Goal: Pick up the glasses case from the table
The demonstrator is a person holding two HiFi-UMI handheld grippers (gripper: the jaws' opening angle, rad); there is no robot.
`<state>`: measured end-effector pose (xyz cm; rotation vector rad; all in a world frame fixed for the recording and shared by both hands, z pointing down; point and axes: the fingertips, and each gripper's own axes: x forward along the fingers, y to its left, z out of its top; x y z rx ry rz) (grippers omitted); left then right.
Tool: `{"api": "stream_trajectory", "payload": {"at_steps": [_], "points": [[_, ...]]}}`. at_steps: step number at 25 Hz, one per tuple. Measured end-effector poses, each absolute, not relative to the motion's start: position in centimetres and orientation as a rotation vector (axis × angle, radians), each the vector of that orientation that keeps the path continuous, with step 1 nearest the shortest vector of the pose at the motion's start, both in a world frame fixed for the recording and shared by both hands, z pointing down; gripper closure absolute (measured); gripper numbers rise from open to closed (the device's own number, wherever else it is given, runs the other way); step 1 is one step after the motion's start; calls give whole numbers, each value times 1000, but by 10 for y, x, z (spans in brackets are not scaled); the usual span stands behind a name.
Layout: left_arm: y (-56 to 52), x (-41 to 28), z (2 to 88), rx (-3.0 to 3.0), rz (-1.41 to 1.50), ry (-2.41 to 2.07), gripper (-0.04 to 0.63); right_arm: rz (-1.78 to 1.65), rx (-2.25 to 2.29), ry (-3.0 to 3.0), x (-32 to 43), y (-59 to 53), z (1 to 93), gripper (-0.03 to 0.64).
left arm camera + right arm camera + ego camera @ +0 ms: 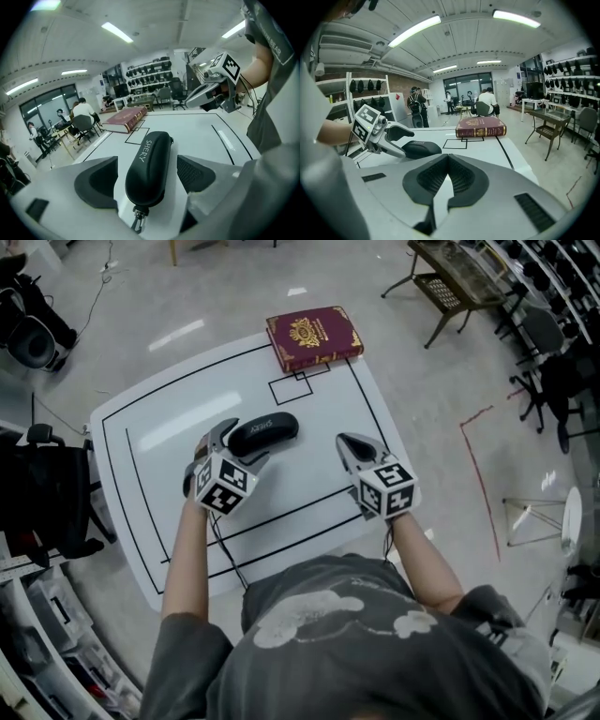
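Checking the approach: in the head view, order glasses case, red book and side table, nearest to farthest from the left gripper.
1. glasses case, between left gripper's jaws.
2. red book, table's far edge.
3. side table, floor beyond, right.

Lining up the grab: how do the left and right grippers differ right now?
The left gripper has its jaws apart; the right gripper has them shut. The left gripper straddles the case, pads clear of it; the right gripper holds nothing and sits off to the case's side. Both hang over the table, facing the book.
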<state>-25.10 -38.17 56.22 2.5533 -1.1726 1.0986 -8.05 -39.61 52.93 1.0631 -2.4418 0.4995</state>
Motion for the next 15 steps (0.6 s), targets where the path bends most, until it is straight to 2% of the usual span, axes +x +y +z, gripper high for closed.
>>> {"api": "stream_trajectory", "payload": {"at_steps": [15], "points": [[-394, -243, 611, 2488, 1262, -1011, 217, 543, 1102, -2412, -79, -398, 538, 617]]}}
